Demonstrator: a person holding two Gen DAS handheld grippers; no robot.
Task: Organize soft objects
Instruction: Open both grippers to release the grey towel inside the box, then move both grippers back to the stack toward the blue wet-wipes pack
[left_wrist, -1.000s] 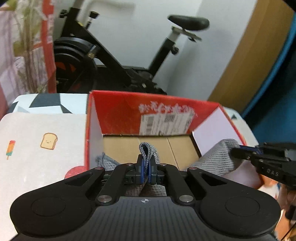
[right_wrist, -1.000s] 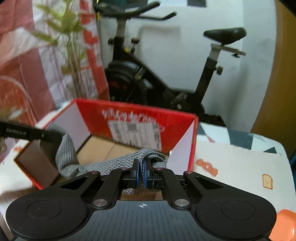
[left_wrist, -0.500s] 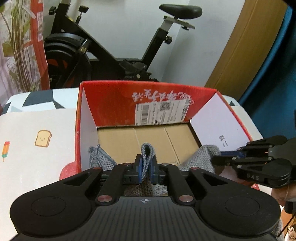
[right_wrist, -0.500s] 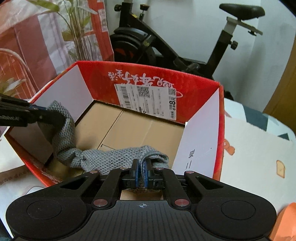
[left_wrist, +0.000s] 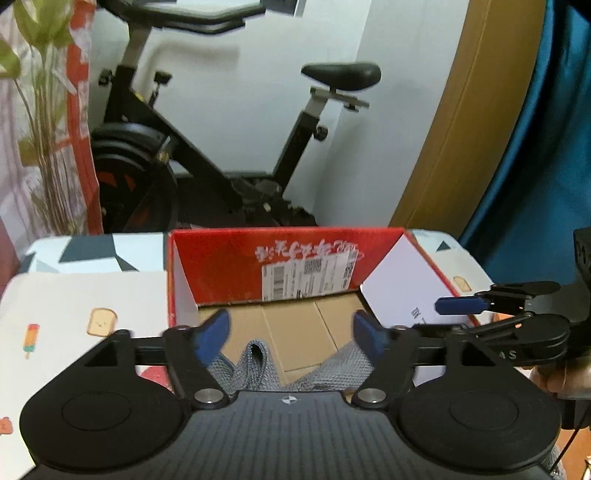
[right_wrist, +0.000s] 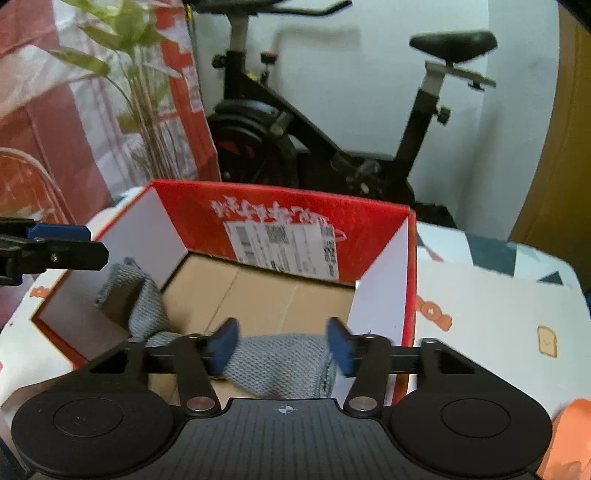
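Behind the patterned table (right_wrist: 491, 295) stood an exercise bike (right_wrist: 332, 122); the grey knit cloth (right_wrist: 280, 362) lay in the red box (right_wrist: 280, 218), its length running three to nine o'clock, under the released right gripper (right_wrist: 282, 345) and left gripper (left_wrist: 291, 332)

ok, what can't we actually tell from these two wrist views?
- Near end of the grey knit cloth: hidden behind each gripper's own body in both wrist views.
- Shipping label text on the red box: blurred, too small in both.
- Left gripper and right gripper are open; cloth contact unclear.
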